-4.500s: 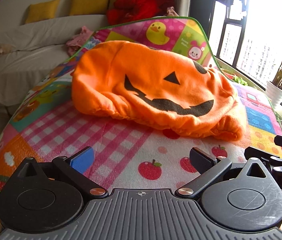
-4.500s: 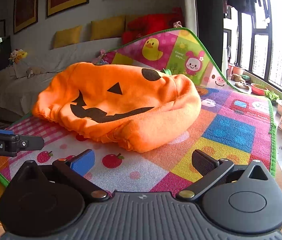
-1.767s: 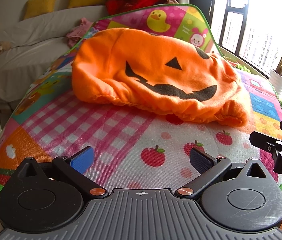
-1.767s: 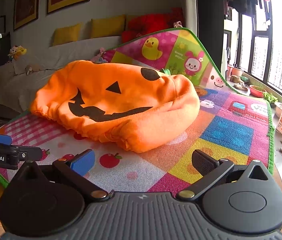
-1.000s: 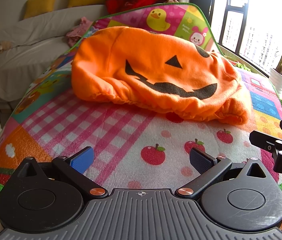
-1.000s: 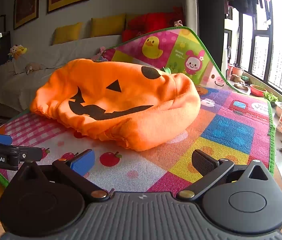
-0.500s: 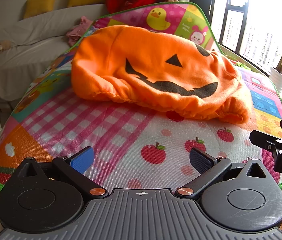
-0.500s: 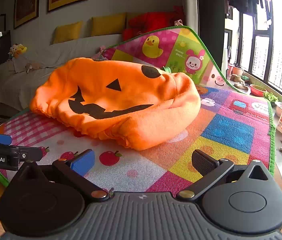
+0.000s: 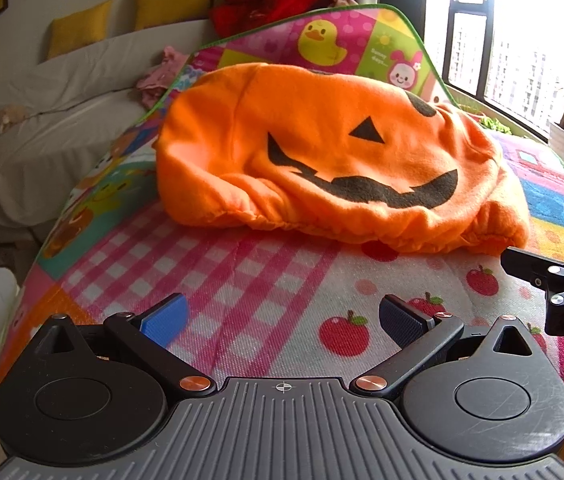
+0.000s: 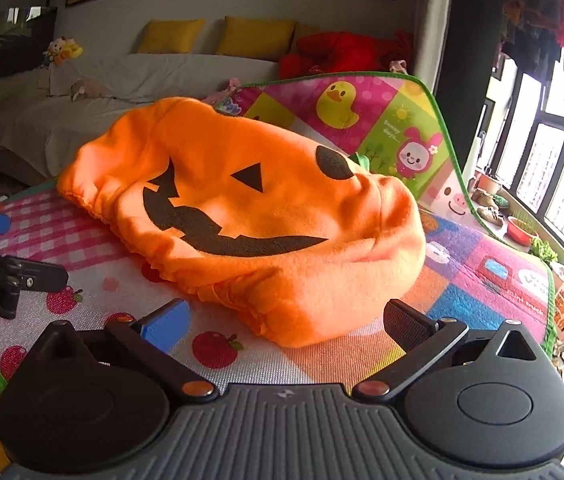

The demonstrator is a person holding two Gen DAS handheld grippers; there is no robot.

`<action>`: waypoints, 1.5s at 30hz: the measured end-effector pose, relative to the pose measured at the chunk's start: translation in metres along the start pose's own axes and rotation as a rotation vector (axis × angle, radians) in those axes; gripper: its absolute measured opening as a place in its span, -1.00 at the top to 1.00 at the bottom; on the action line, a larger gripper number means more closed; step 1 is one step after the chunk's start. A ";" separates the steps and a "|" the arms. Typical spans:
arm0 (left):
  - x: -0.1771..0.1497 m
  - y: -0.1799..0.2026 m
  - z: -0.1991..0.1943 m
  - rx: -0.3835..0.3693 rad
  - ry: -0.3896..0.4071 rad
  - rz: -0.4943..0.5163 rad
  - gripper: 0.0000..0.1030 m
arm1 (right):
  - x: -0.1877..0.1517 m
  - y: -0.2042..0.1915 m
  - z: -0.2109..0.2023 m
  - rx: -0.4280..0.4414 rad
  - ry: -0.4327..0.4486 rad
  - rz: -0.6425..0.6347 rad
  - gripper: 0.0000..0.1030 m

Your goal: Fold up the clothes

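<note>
An orange fleece pumpkin garment (image 9: 321,160) (image 10: 242,216) with a black jack-o'-lantern face lies bunched on a colourful play mat (image 9: 242,280) (image 10: 481,288). My left gripper (image 9: 282,318) is open above the pink-checked part of the mat, short of the garment's gathered hem. My right gripper (image 10: 285,322) is open too, its fingers straddling the near right corner of the garment without gripping it. The right gripper's tips (image 9: 541,272) show at the right edge of the left wrist view. The left gripper (image 10: 6,268) shows at the left edge of the right wrist view.
The mat's far end curls upright, printed with a duck (image 10: 337,104). A grey sofa (image 9: 62,120) with yellow cushions (image 10: 170,36) and a red pile (image 10: 341,56) stands behind. Windows (image 10: 553,168), potted plants and small clutter on the floor line the right side.
Both grippers have moved forward toward the garment, which now looks larger. The right gripper has come close to its near corner. Both stay open; the garment itself has not moved.
</note>
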State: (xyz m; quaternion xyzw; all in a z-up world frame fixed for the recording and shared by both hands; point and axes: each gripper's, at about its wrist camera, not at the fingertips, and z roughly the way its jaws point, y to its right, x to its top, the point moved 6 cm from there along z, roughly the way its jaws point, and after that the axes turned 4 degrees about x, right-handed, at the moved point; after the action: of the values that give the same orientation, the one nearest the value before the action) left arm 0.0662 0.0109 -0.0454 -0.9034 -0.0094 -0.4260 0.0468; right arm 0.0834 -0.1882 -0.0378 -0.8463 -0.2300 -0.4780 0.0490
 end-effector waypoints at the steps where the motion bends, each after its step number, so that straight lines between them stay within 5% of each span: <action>1: 0.002 -0.004 0.002 0.008 0.002 0.005 -1.00 | 0.002 -0.003 0.005 0.007 -0.015 -0.021 -1.00; 5: 0.013 -0.018 0.013 0.049 0.008 0.025 -1.00 | 0.002 -0.021 0.025 0.012 -0.061 -0.145 -1.00; 10: 0.030 -0.028 0.034 0.105 0.006 0.079 -1.00 | 0.024 -0.006 0.052 -0.323 0.027 -0.400 -1.00; 16: 0.070 -0.054 0.060 0.193 0.049 0.052 -1.00 | 0.068 0.055 0.047 -0.284 0.081 -0.128 -1.00; 20: 0.095 -0.073 0.077 0.245 0.067 0.005 -1.00 | 0.036 0.047 0.066 -0.211 -0.066 -0.221 -1.00; 23: 0.099 -0.075 0.083 0.257 0.053 0.027 -1.00 | 0.007 0.042 0.072 -0.277 -0.119 -0.321 -1.00; 28: 0.092 -0.065 0.064 0.260 0.056 0.145 -1.00 | 0.022 0.081 0.037 -0.379 -0.059 -0.252 -1.00; 35: 0.095 -0.035 -0.005 0.215 0.145 0.234 -1.00 | 0.035 0.100 -0.033 -0.416 0.016 -0.268 -1.00; 40: 0.091 -0.015 -0.067 0.151 0.231 0.309 -1.00 | 0.030 0.108 -0.077 -0.379 0.047 -0.217 -1.00; 45: 0.070 -0.002 -0.064 0.111 0.183 0.342 -1.00 | 0.002 0.096 -0.074 -0.280 -0.033 -0.251 -1.00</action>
State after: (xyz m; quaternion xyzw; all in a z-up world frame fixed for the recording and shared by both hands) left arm 0.0611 0.0052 0.0490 -0.8455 0.1251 -0.4908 0.1689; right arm 0.0680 -0.2955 0.0163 -0.8171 -0.2658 -0.4938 -0.1332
